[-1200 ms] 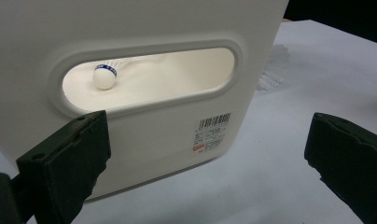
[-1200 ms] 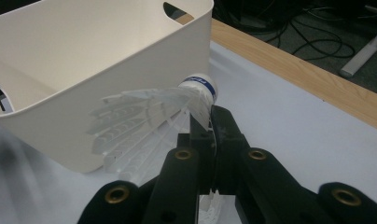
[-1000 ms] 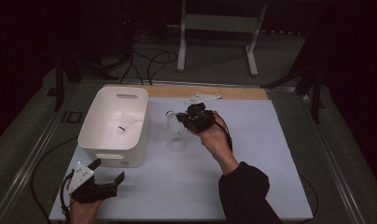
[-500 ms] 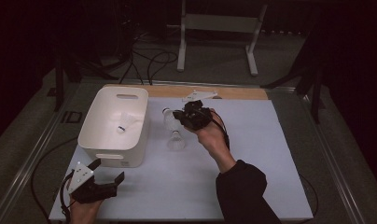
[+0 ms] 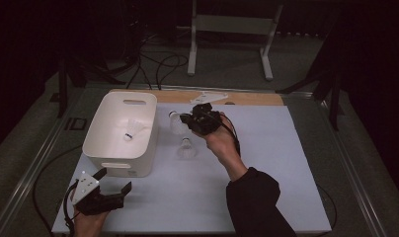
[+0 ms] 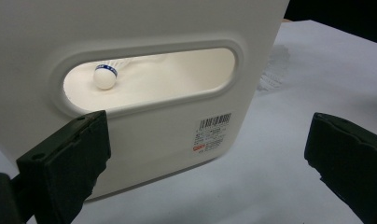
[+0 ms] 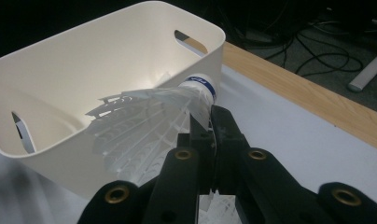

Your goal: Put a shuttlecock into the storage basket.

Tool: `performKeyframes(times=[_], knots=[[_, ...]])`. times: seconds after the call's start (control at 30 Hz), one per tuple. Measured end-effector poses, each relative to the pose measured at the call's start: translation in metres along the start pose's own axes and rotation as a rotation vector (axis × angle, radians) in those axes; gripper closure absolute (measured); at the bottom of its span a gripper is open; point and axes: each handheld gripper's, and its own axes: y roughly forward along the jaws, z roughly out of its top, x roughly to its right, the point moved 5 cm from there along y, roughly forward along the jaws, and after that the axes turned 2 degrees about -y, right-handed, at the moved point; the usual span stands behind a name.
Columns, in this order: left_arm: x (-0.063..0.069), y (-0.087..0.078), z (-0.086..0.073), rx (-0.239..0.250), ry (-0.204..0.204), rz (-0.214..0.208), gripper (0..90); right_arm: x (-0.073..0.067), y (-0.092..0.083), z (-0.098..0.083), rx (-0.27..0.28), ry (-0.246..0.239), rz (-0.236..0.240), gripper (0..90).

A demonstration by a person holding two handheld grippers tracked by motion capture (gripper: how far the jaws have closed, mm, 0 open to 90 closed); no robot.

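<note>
Right gripper (image 7: 210,122) pinches a shuttlecock (image 7: 149,116) by its feather skirt, just beside the white bin (image 7: 84,65)

Its own view shows the jaws pressed together on the feathers, cork tip pointing toward the bin's far corner; the high view shows a second shuttlecock (image 5: 186,147) lying on the table (image 5: 266,163) and a third (image 5: 132,130) inside the bin. Left gripper (image 5: 114,181) rests near the table's front edge, jaws spread wide, facing the bin's handle slot (image 6: 149,77)

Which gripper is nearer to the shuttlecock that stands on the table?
Right. The right gripper, shut on another shuttlecock, hangs just above the standing shuttlecock. The left gripper waits with open jaws at the table's near edge, in front of the white bin.
</note>
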Motion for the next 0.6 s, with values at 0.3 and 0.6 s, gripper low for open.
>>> performKeyframes(times=[0.3, 0.6], knots=[[0.0, 0.0, 0.0, 0.003, -0.002, 0.001, 1.0, -0.003, 0.002, 0.006, 0.008, 0.0, 0.004, 88.8], [0.0, 0.0, 0.0, 0.002, 0.0, 0.001, 1.0, -0.003, 0.002, 0.012, 0.021, 0.004, 0.005, 88.7]])
